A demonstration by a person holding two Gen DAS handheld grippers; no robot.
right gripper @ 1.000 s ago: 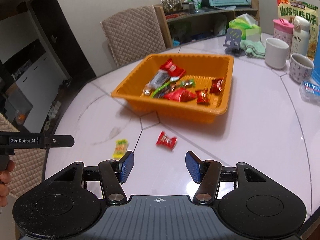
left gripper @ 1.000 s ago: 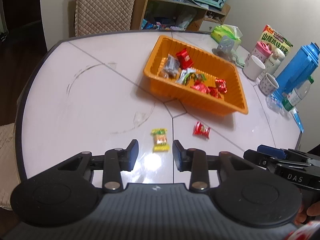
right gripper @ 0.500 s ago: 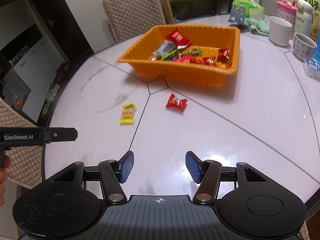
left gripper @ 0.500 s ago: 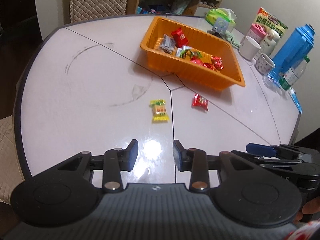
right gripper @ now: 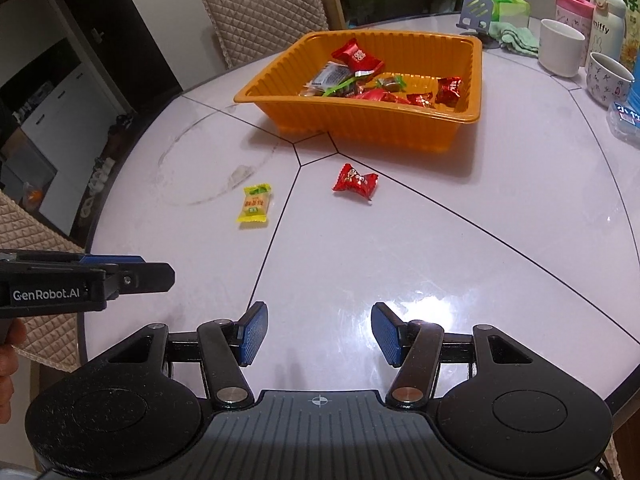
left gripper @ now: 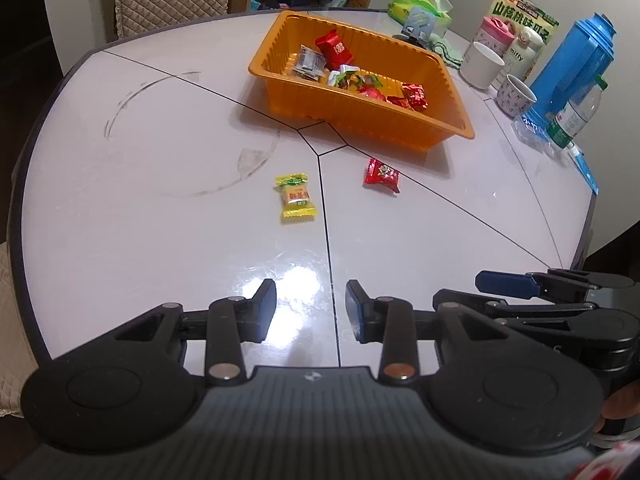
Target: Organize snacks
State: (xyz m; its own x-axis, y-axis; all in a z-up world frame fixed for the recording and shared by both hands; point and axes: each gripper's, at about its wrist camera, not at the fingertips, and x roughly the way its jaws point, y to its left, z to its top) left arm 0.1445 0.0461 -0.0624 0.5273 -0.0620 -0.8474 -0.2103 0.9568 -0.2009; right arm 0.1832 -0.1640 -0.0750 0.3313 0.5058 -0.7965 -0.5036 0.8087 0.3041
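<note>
An orange tray [left gripper: 424,130] [right gripper: 360,124] holding several wrapped snacks stands mid-table. In front of it lie a yellow candy [left gripper: 296,198] [right gripper: 255,204] and a red candy [left gripper: 382,175] [right gripper: 355,181] on the white table. My left gripper [left gripper: 310,314] is open and empty, low near the table's front edge, well short of the yellow candy. My right gripper [right gripper: 318,334] is open and empty, also near the front edge. Each gripper shows at the side of the other's view: the right one [left gripper: 516,286], the left one [right gripper: 128,274].
At the back right stand a white mug [left gripper: 482,65], a patterned cup [left gripper: 516,95], a blue thermos [left gripper: 572,64], a water bottle [left gripper: 576,116], a snack bag [left gripper: 520,12] and a green tissue pack [left gripper: 420,8]. A quilted chair [right gripper: 264,4] stands behind the table.
Both grippers have drawn back toward the table's front edge and away from the tray; the candies look farther off. Both stay open. The candies and tray have not moved.
</note>
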